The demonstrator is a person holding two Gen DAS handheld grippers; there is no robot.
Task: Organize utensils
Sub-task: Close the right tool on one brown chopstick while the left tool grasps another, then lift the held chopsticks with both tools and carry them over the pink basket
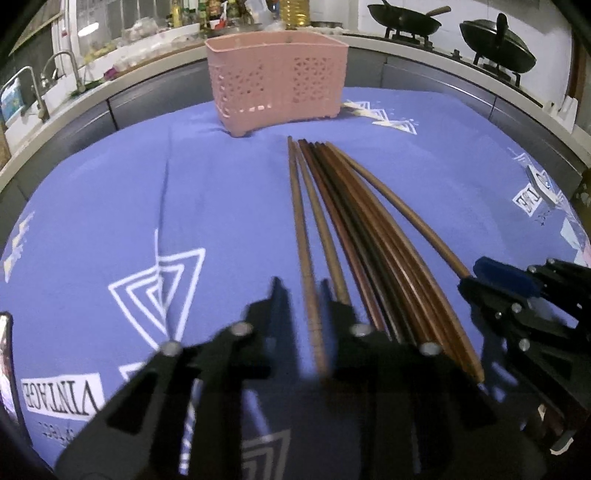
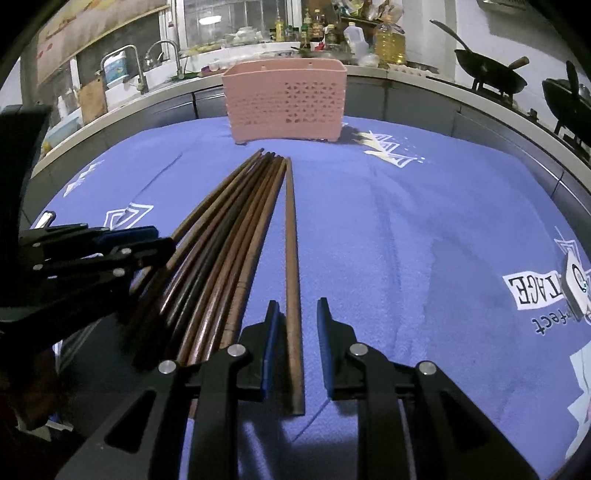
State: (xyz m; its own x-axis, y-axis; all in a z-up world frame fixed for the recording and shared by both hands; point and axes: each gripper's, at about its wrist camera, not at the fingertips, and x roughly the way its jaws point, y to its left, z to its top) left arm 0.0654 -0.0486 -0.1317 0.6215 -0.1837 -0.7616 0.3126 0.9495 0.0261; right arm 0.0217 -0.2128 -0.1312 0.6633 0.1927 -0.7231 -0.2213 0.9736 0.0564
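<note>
Several brown wooden chopsticks (image 1: pixel 369 240) (image 2: pixel 229 240) lie side by side on the blue cloth, tips pointing at an upright pink perforated basket (image 1: pixel 277 74) (image 2: pixel 284 99) at the far side. My left gripper (image 1: pixel 304 291) (image 2: pixel 159 240) is blurred and shut on the leftmost chopstick (image 1: pixel 301 221) near its close end. My right gripper (image 2: pixel 297 314) (image 1: pixel 471 275) straddles the rightmost chopstick (image 2: pixel 291 240), which lies a little apart from the bundle. Its blue pads stand open with a gap on each side of the stick.
The blue printed tablecloth (image 1: pixel 110 203) (image 2: pixel 406 240) covers the table. Behind it runs a kitchen counter with taps (image 2: pixel 162 55), bottles (image 2: pixel 388 40) and two black woks (image 1: pixel 406 18) on a stove. A white tag-like item (image 2: pixel 576 277) lies at the cloth's right edge.
</note>
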